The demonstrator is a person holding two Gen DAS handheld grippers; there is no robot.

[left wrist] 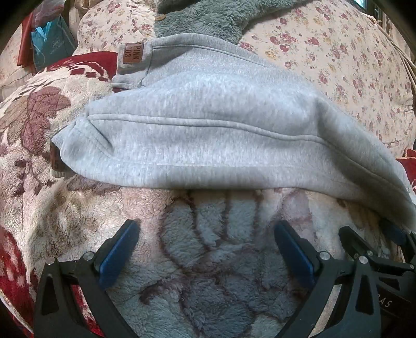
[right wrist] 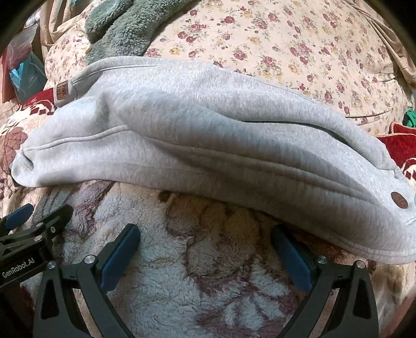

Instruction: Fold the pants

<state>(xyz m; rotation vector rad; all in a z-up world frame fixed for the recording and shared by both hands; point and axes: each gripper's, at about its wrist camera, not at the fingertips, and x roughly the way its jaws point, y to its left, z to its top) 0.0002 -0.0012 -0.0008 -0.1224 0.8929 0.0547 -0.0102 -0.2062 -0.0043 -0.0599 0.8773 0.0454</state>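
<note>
Grey sweatpants (left wrist: pixel 208 124) lie folded lengthwise across a fleece floral blanket (left wrist: pixel 208 273), legs stacked, cuffs with brown patches at the left. They also show in the right wrist view (right wrist: pixel 208 135), with a round brown patch near the right end. My left gripper (left wrist: pixel 206 234) is open and empty, just in front of the pants' near edge. My right gripper (right wrist: pixel 205 236) is open and empty, also just short of the near edge. The right gripper shows at the right edge of the left wrist view (left wrist: pixel 377 249); the left gripper shows at the left of the right wrist view (right wrist: pixel 28 226).
A floral quilt (left wrist: pixel 338 57) lies behind the pants, with a grey-green fleece garment (left wrist: pixel 202 18) on it. A teal bag (left wrist: pixel 49 44) and plastic bags sit at the far left. Red blanket edge (right wrist: pixel 397 145) lies at the right.
</note>
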